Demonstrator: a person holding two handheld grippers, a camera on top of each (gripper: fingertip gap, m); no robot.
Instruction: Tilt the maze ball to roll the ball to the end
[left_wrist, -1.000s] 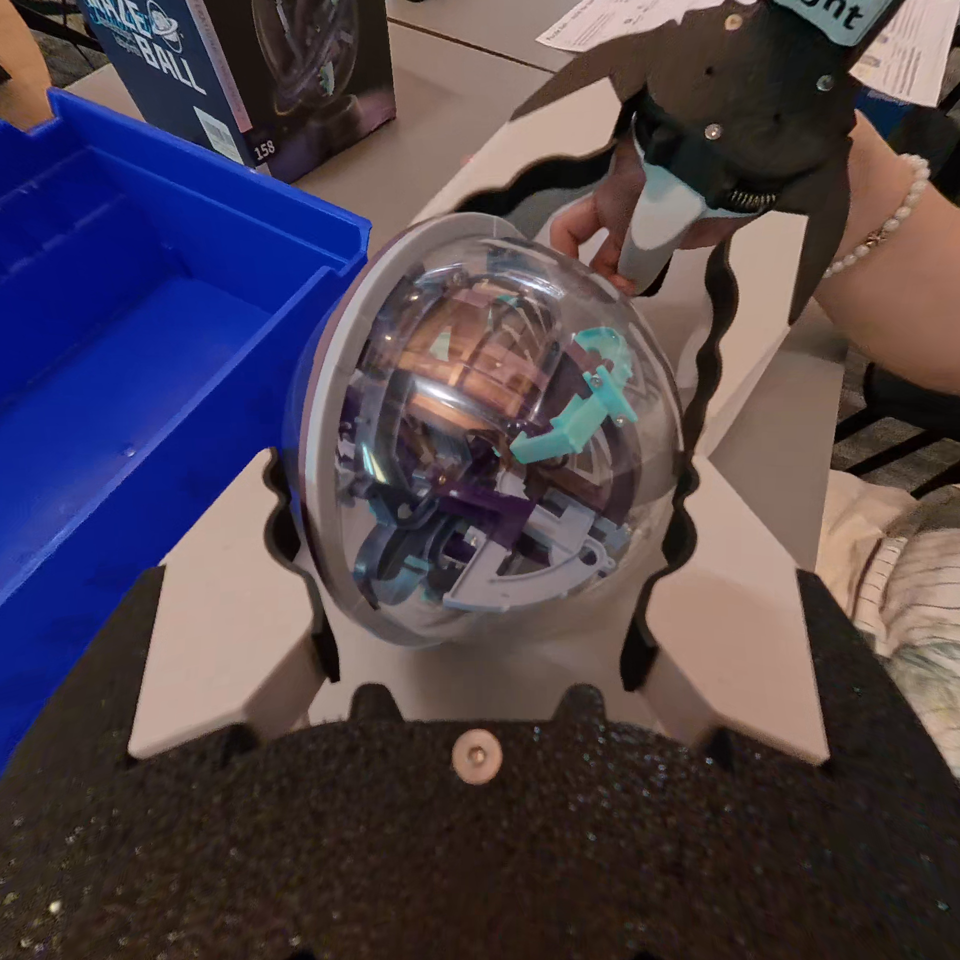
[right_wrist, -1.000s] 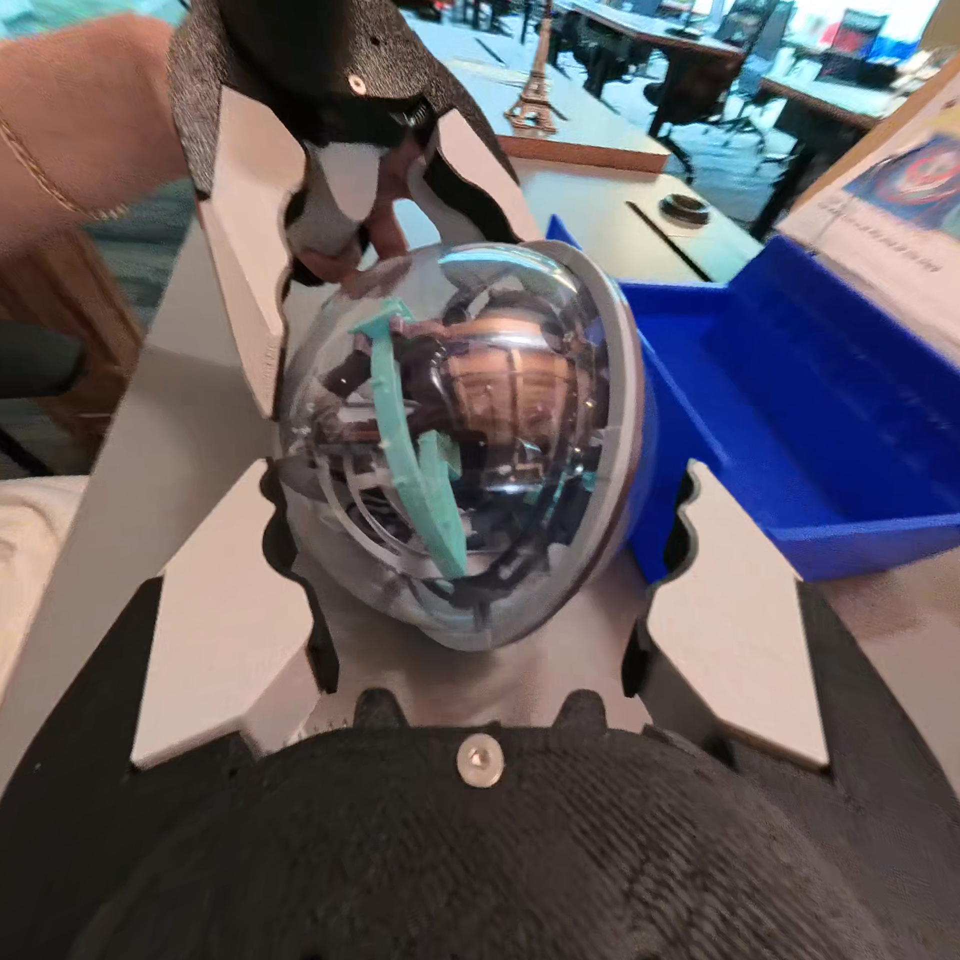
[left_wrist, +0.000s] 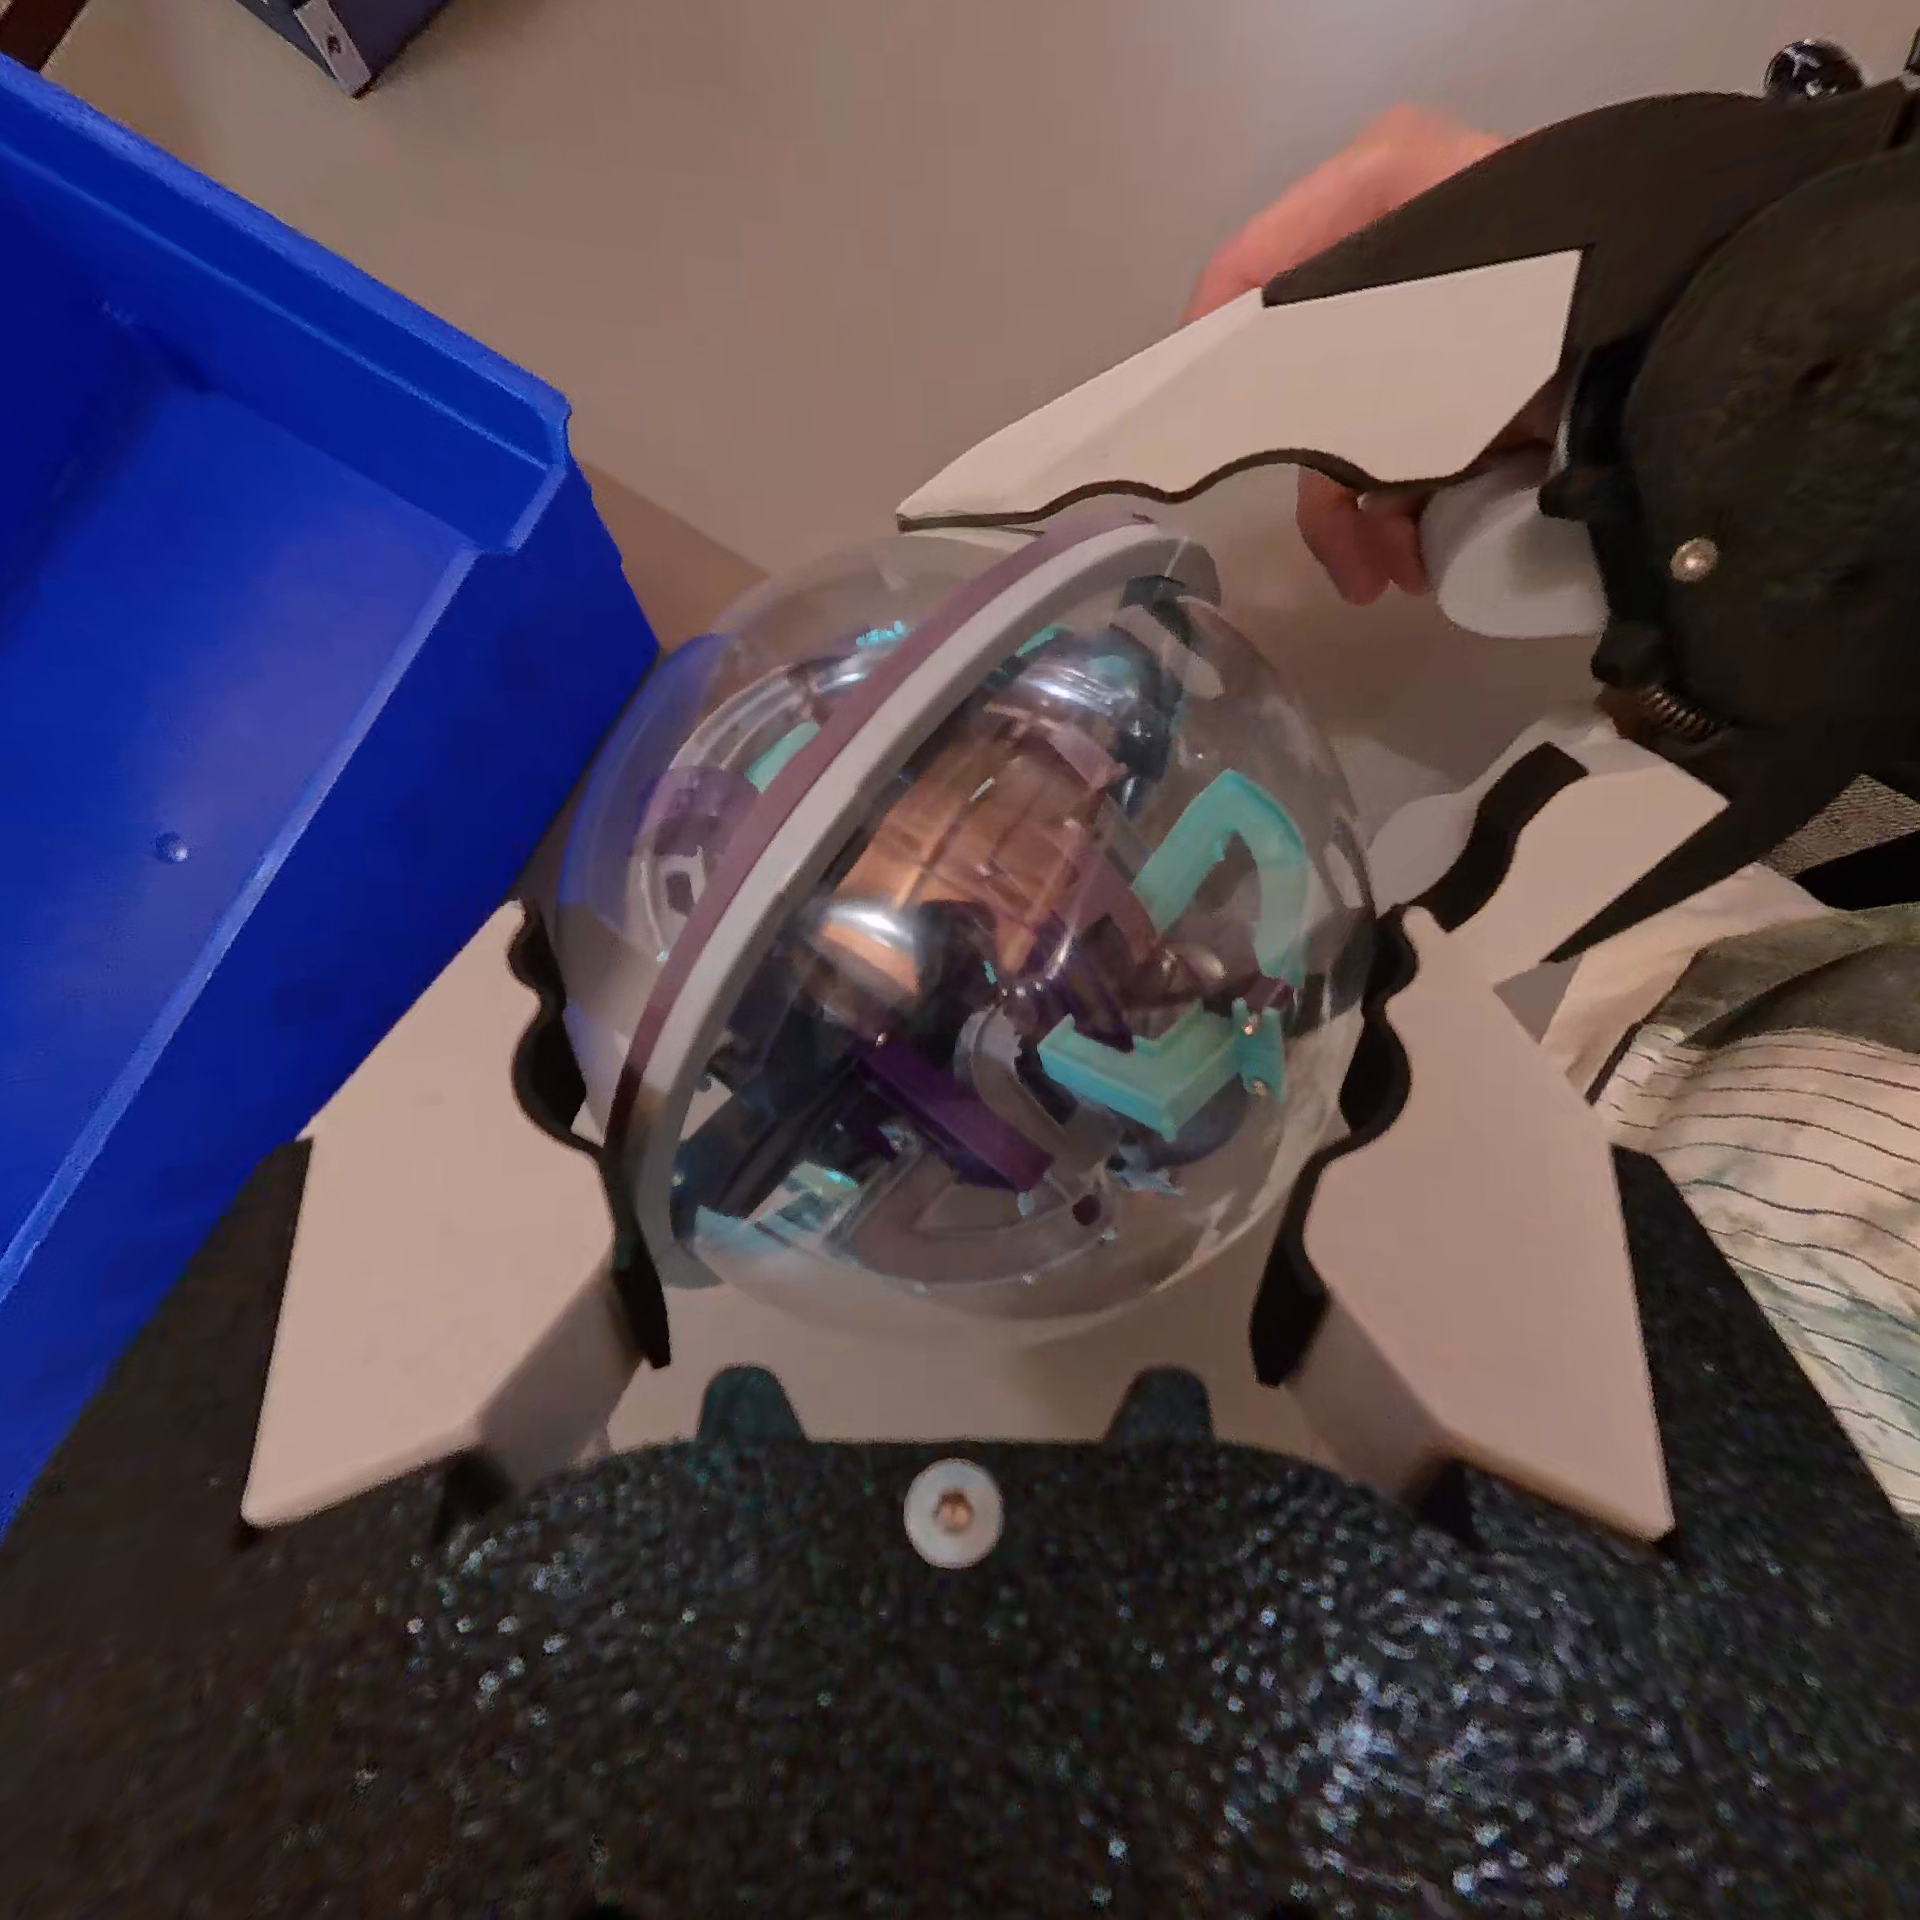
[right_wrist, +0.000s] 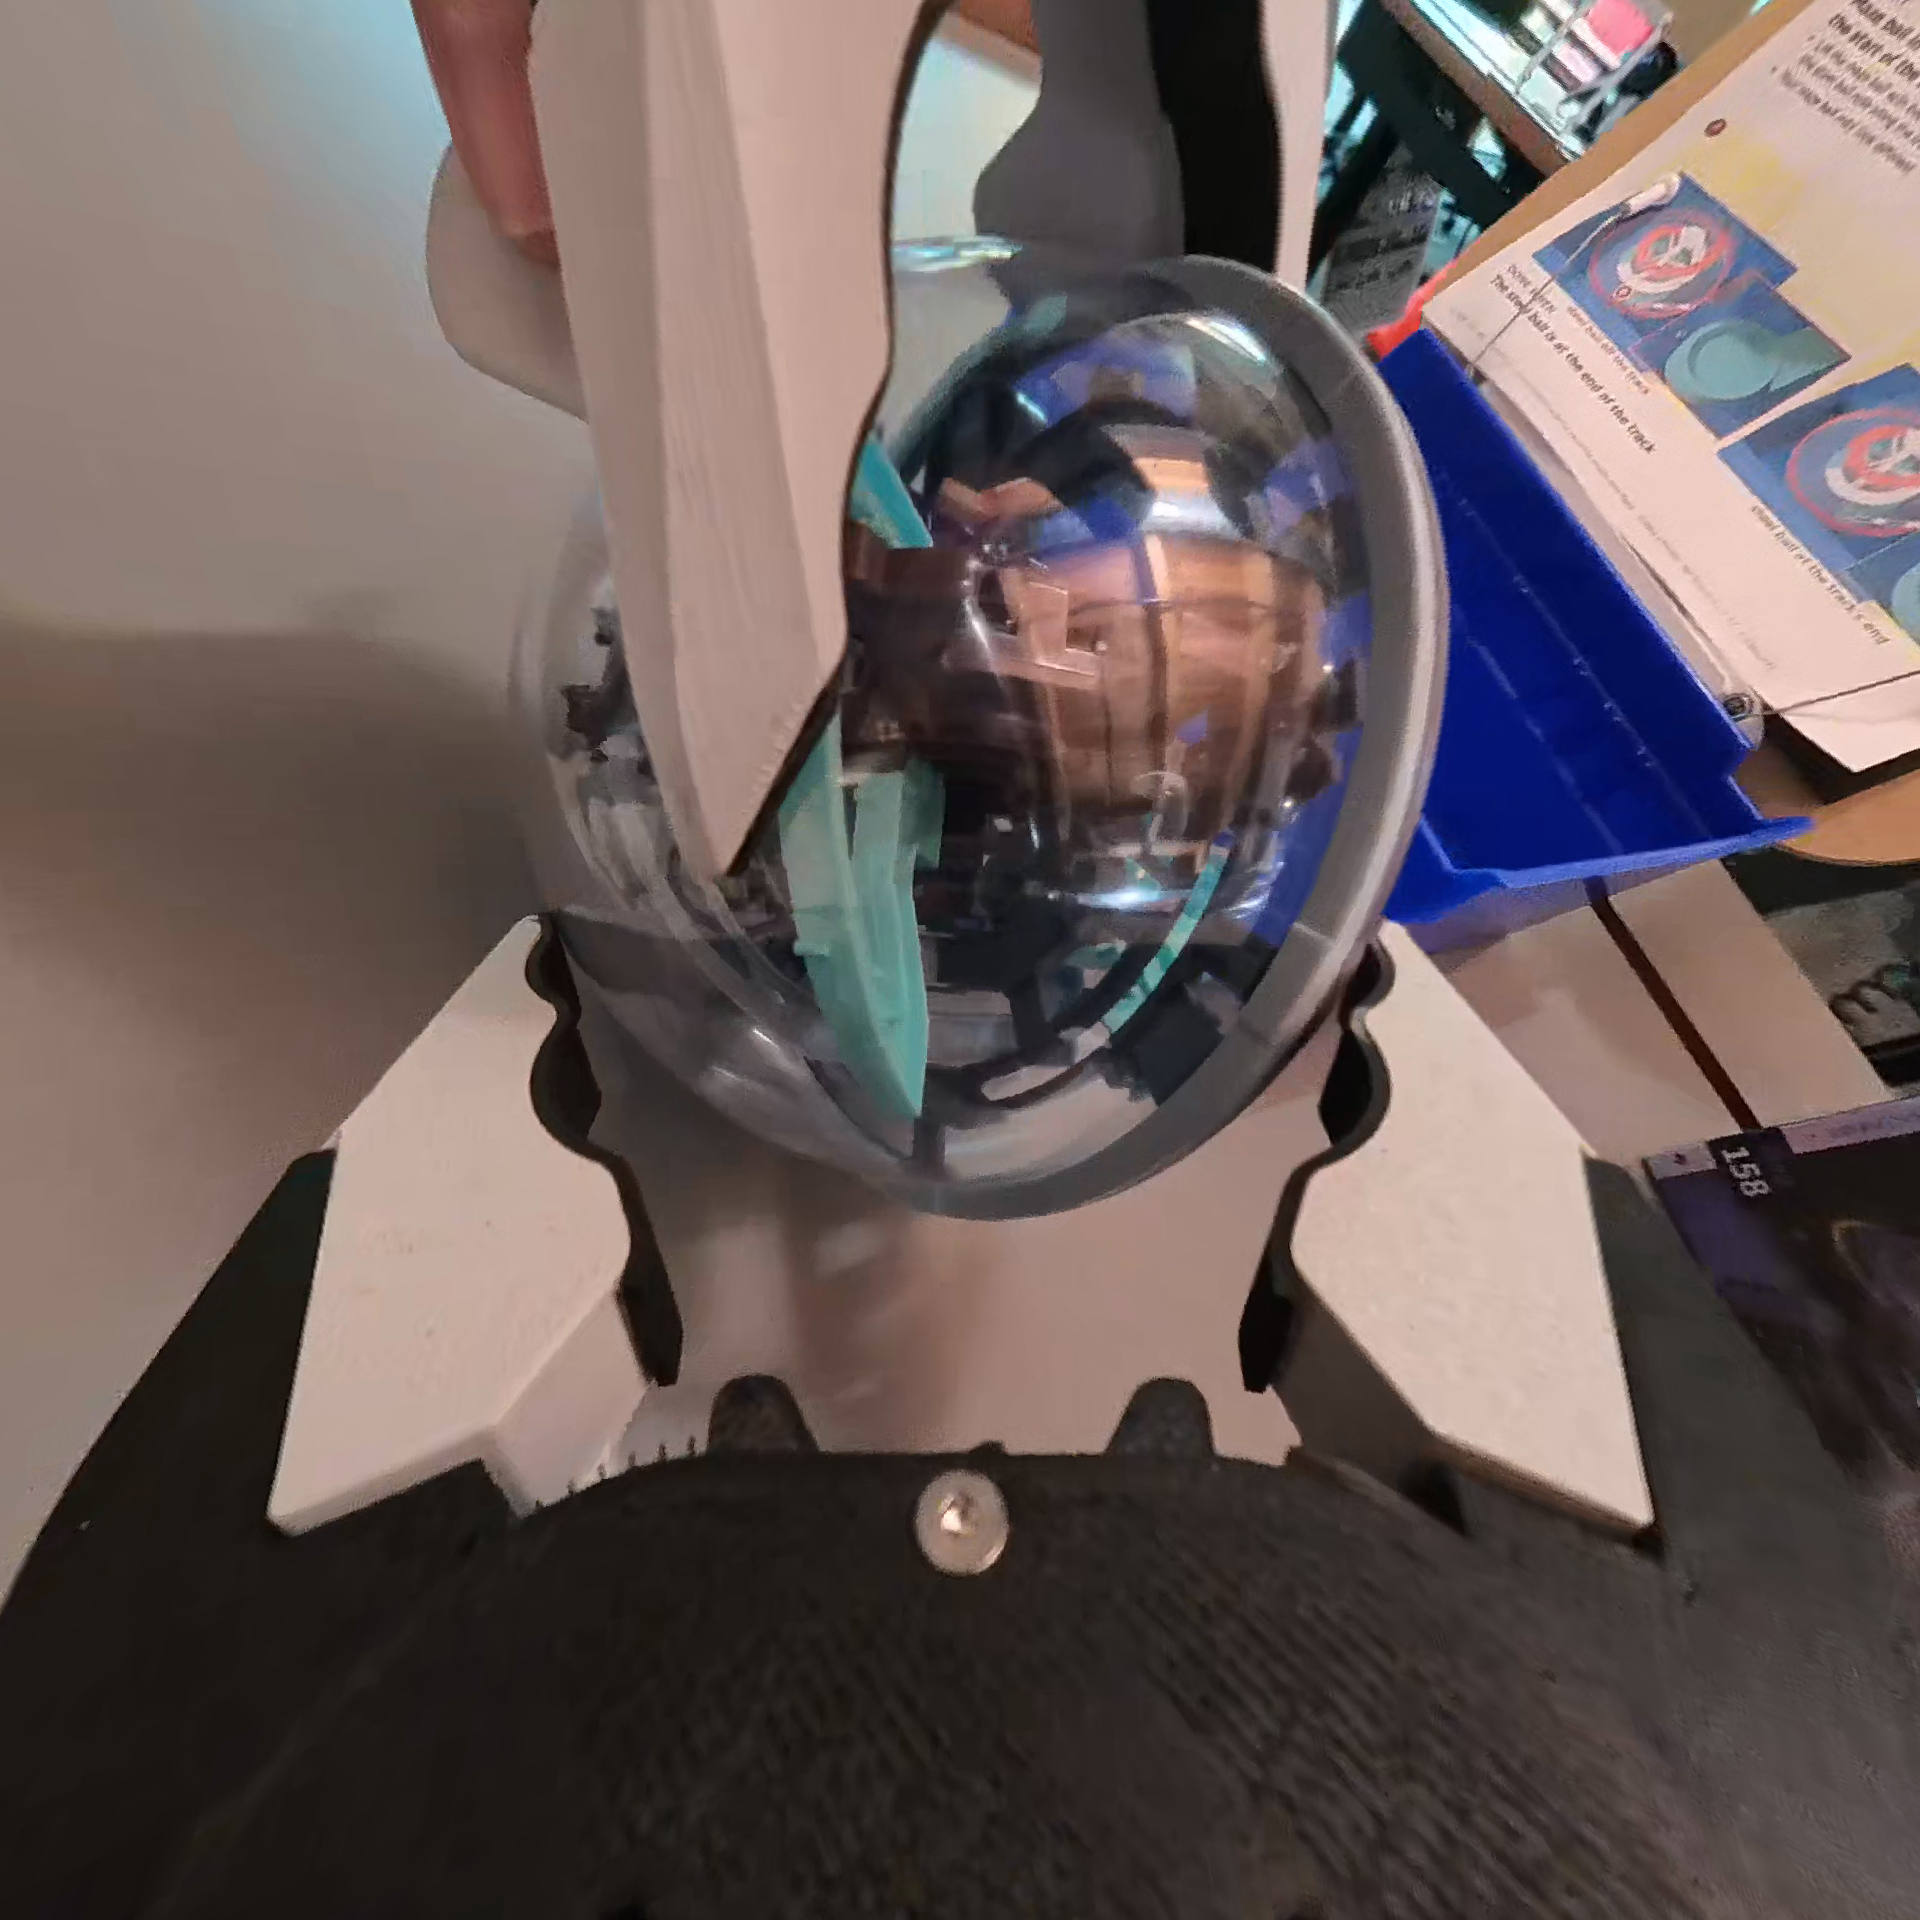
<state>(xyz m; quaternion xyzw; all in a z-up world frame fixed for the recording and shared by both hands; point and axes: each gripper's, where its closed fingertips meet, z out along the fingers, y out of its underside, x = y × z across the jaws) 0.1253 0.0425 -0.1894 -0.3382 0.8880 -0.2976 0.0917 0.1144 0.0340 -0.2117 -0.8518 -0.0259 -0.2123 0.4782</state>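
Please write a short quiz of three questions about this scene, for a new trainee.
1. True or false: both grippers hold the maze ball.
2. Which colour is the bin next to the maze ball? A) red B) blue C) green
3. Fill in: the band around the maze ball's middle is ___.

Key: 1. true, the left gripper and the right gripper each have fingers on both sides. 2. B. 3. grey.

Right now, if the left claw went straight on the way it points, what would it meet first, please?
The maze ball, which already sits between the left claw's fingers. Beyond the sphere lies the right claw, probably next, though depth is unclear.
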